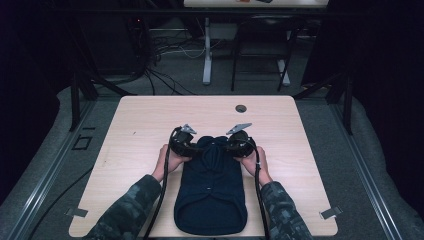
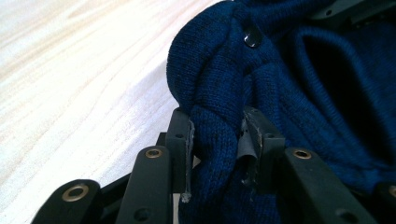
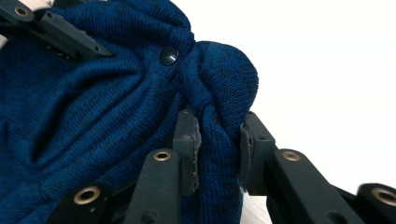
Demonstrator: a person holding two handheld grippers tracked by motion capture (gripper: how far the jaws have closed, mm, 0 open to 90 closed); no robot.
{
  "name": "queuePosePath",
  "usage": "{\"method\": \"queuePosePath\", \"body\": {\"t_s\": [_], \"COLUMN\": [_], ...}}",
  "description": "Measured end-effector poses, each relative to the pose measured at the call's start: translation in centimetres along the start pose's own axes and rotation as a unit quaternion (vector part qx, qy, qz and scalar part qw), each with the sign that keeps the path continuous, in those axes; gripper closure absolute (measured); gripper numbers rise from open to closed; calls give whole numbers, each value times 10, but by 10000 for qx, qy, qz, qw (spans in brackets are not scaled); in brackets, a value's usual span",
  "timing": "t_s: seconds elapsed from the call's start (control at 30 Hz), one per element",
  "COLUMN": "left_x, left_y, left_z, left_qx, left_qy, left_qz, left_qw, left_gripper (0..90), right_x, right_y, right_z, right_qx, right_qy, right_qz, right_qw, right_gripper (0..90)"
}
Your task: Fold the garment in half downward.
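Note:
A dark blue knitted garment [image 1: 211,187] lies lengthwise on the light wooden table [image 1: 140,125], its hem toward the person. My left gripper [image 1: 192,148] holds its far left corner and my right gripper [image 1: 231,147] its far right corner. In the left gripper view a thick fold of the blue knit [image 2: 219,140] is pinched in my left gripper [image 2: 217,142], with a small dark button [image 2: 252,36] above. In the right gripper view a bunched fold [image 3: 219,126] is clamped by my right gripper [image 3: 218,147], beside a dark button [image 3: 168,55]. The other gripper's jaw crosses the top left there.
A round cable hole [image 1: 241,108] sits near the table's far edge. Bare wood spreads on both sides of the garment. Beyond the table stand a white table leg [image 1: 207,50], floor cables and dark frames. The person's camouflage sleeves [image 1: 131,210] enter from the bottom.

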State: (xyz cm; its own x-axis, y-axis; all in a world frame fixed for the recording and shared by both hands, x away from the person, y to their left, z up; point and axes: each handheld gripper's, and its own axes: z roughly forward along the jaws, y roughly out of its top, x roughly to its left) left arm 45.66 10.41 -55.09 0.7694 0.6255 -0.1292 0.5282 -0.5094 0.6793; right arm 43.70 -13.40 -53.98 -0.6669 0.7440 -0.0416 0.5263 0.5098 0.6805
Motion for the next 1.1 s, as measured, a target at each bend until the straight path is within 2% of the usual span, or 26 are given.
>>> {"method": "queuePosePath", "body": {"t_s": [0.07, 0.2, 0.23, 0.33, 0.4, 0.5, 0.53, 0.57, 0.63, 0.7, 0.83, 0.87, 1.1], "left_x": [0, 0, 0, 0, -1, -3, -4, -4, -7, -8, -13, -13, -26], "left_y": [1, 2, 2, 2, 2, 3, 3, 4, 4, 5, 6, 6, 11], "left_z": [-5, -13, -15, -21, -23, -28, -30, -31, -32, -34, -37, -38, -47], "left_qx": [-43, -117, -142, -141, -160, -166, -131, -129, -117, -87, -52, -86, -366], "left_qy": [-68, -179, -181, -356, -381, -503, -492, -631, -635, -749, -560, -630, -317], "left_qz": [4, 34, 51, 63, 68, 95, 109, 142, 122, 177, 342, 374, 792], "left_qw": [10000, 9998, 9997, 9992, 9991, 9986, 9986, 9978, 9978, 9970, 9978, 9973, 9957], "left_gripper": [656, 655, 655, 656, 655, 602, 602, 578, 556, 556, 655, 669, 707], "right_x": [5, 10, 12, 15, 16, 19, 19, 20, 22, 24, 28, 29, 25], "right_y": [1, 1, 2, 2, 3, 3, 3, 3, 3, 3, 3, 3, -1], "right_z": [-9, -18, -19, -26, -29, -40, -40, -42, -47, -51, -59, -61, -72], "right_qx": [-138, -290, -315, -389, -439, -627, -627, -657, -719, -793, -883, -935, -1002], "right_qy": [-104, -169, -171, -127, -116, -90, -90, -86, -89, -94, -90, -85, -64], "right_qz": [-87, -205, -218, -273, -298, -391, -391, -395, -438, -460, -505, -521, -502], "right_qw": [9998, 9992, 9991, 9988, 9985, 9972, 9972, 9970, 9964, 9957, 9948, 9942, 9937], "right_gripper": [718, 717, 717, 717, 716, 717, 717, 717, 718, 718, 719, 719, 713]}}
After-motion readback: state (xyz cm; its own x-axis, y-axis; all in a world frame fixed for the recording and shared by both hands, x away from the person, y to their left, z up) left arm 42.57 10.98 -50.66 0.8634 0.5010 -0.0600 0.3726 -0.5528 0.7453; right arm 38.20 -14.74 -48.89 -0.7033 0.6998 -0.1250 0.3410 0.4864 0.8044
